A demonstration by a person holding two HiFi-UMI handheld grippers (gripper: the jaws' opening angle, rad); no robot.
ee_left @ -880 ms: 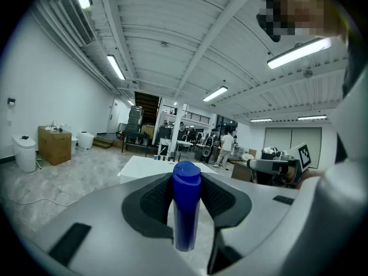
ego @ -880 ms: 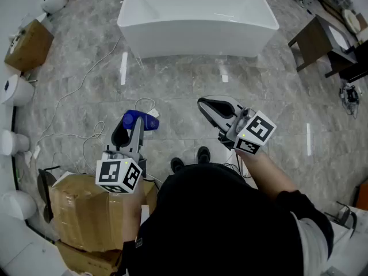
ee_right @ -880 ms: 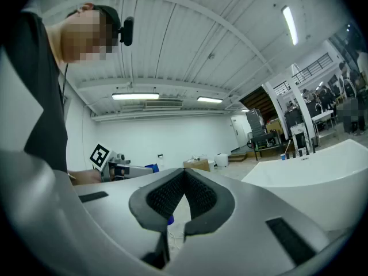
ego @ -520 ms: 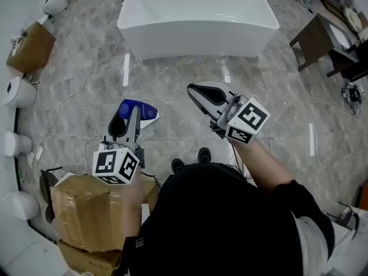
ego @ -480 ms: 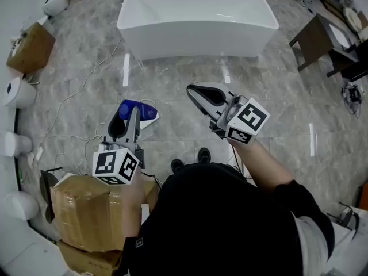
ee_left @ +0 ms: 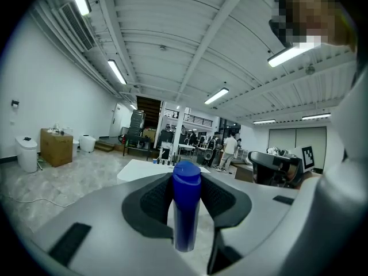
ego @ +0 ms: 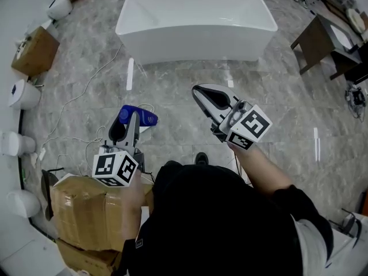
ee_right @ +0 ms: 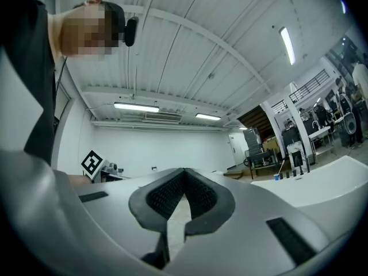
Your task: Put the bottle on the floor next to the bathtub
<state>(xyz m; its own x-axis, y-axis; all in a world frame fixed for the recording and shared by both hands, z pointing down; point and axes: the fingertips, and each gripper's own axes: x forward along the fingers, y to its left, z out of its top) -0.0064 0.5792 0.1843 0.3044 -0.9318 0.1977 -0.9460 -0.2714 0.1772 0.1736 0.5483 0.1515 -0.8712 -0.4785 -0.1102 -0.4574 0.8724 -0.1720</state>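
A white bathtub [ego: 195, 22] stands on the grey marble floor at the top of the head view. My left gripper [ego: 129, 117] is at the lower left, held above the floor and shut on a blue bottle [ego: 140, 117] whose body sticks out to the right of the jaws. In the left gripper view the blue bottle [ee_left: 186, 206] stands upright between the dark pads, cap at the tips, with the bathtub [ee_left: 144, 168] far ahead. My right gripper [ego: 208, 96] hovers at centre right, shut and empty; its pads [ee_right: 172, 195] meet at the tips.
Taped cardboard boxes [ego: 86, 211] sit at the lower left by the person's body. White toilets [ego: 23, 94] and another box [ego: 34, 50] line the left wall. Thin cables [ego: 75, 105] run over the floor. A dark wooden table [ego: 322, 42] stands at the upper right.
The right gripper has risen a little toward the tub. The left gripper keeps its hold on the bottle and has barely shifted. The head view now shows the taps on the tub's far rim.
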